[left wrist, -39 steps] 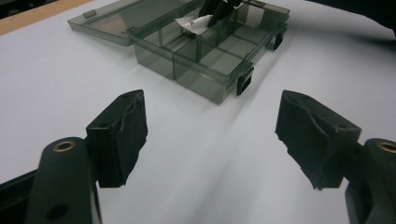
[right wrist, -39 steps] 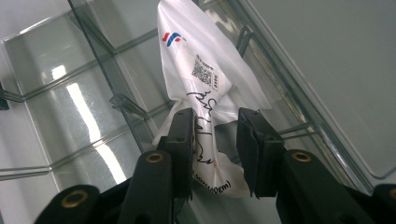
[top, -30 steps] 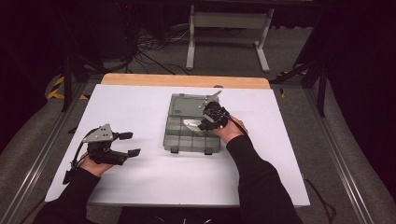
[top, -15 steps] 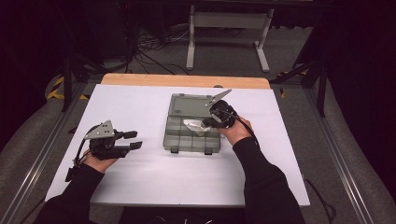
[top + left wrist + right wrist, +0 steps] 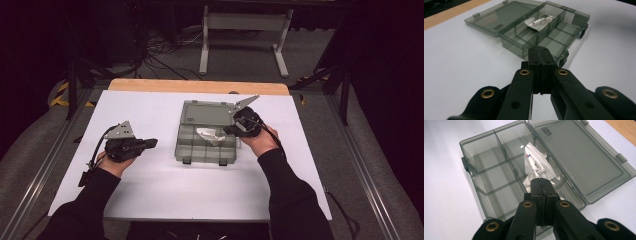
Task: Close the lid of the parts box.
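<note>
Holding a small white bag (image 5: 537,168) by its near edge, our right gripper (image 5: 541,182) has its jaws clenched on the plastic, and the bag rises at a tilt out of the box (image 5: 486,172). The high view shows that gripper (image 5: 235,129) at the box's right side, with the bag (image 5: 210,135) over the middle cells of the tray (image 5: 202,152). The bag has red and blue marks near its top corner and some dark print lower down; we cannot read it.

The box is smoky grey and see-through, split into cells, with its lid (image 5: 576,157) lying flat open on the far side, toward the wooden edge of the table (image 5: 150,200).

Our left gripper (image 5: 540,53) has just been closing and now has its jaws pressed together with nothing between them. It points at the box's near corner from the left, apart from it, above the white tabletop. From its view the bag (image 5: 537,22) sits in a middle cell next to the lid (image 5: 496,20).
</note>
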Motion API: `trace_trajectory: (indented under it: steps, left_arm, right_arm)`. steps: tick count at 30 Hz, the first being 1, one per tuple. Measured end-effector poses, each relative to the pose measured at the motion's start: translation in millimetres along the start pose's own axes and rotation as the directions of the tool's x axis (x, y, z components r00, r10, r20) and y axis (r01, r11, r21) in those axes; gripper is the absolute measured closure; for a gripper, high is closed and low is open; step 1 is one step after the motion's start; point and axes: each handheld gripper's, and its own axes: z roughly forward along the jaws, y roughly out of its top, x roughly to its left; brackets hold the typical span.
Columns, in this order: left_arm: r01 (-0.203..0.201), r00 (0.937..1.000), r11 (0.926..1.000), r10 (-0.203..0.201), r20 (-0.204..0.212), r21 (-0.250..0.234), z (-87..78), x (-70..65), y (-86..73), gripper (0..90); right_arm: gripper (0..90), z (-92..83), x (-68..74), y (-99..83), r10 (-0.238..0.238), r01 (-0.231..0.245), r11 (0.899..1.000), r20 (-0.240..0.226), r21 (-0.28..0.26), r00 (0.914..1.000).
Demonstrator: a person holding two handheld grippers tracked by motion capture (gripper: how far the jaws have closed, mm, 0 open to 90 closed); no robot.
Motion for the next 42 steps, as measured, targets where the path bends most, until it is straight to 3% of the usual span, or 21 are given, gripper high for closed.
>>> trace_trajectory:
  steps: [8,13,32,42]
  left_arm:
    - [0.036,0.9994,0.9986,-0.036,-0.003,0.04,18.3,9.3,15.3,89.6]
    - [0.032,0.9994,0.9978,-0.031,-0.015,0.058,27.5,16.3,24.6,89.6]
    - [0.044,0.9974,0.9874,-0.034,-0.064,0.152,69.7,36.3,47.9,89.5]
    - [0.076,0.9946,0.9822,-0.062,-0.083,0.172,86.6,51.0,55.6,89.5]
  right_arm:
    - [90.0,-5.5,-9.4,-2.9,0.006,-0.006,1.0,0.0,-0.005,1.0]
    - [90.0,-5.1,-19.3,-7.2,0.038,-0.038,0.999,-0.002,-0.017,0.9993]
    - [90.0,-4.2,-44.5,-6.5,0.072,-0.072,0.997,0.037,-0.009,0.9967]
    - [90.0,2.8,-60.6,-6.8,0.092,-0.093,0.996,0.05,0.016,0.9945]
